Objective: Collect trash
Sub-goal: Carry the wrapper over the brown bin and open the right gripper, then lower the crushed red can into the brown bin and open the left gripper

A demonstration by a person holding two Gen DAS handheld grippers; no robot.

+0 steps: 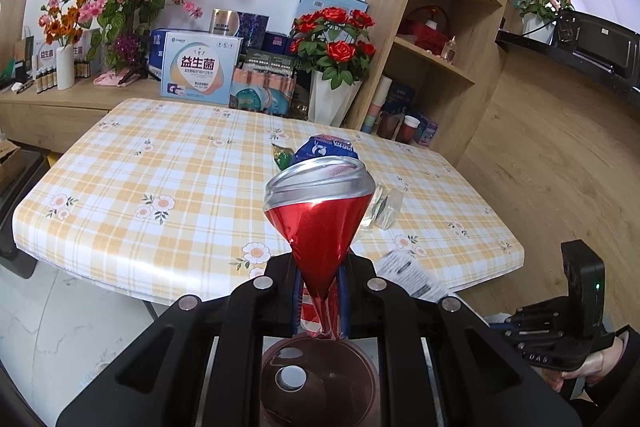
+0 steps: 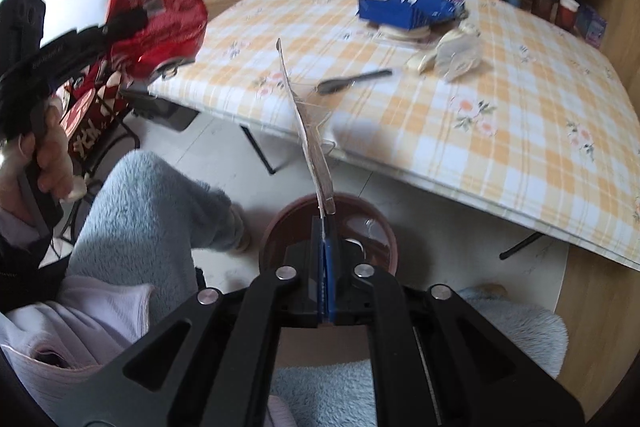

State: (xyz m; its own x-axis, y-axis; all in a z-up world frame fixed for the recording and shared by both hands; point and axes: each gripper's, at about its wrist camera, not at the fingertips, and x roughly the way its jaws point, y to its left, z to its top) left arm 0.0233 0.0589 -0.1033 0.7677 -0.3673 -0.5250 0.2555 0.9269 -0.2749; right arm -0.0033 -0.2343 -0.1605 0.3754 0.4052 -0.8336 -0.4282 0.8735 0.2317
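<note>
My left gripper (image 1: pixel 320 303) is shut on the pinched lower end of a crushed red can (image 1: pixel 320 227), which stands up above the table edge. In the right wrist view the same can (image 2: pixel 160 23) hangs at the far left. My right gripper (image 2: pixel 326 227) is shut on a thin flat wrapper (image 2: pixel 308 131), seen edge-on and pointing up. A round brown bin (image 2: pixel 280 227) sits on the floor directly under both grippers, its rim (image 1: pixel 360 347) showing below the can. On the table lie a blue wrapper (image 2: pixel 408 9), a black spoon (image 2: pixel 352 81) and a clear plastic bag (image 2: pixel 456 55).
The table (image 2: pixel 500 131) has a yellow checked cloth and thin black legs. Flower vases, boxes and a wooden shelf (image 1: pixel 440 27) stand behind it. A person's legs in pale blue fleece (image 2: pixel 152 203) are beside the bin, and a red bag (image 2: pixel 88 115) sits at the left.
</note>
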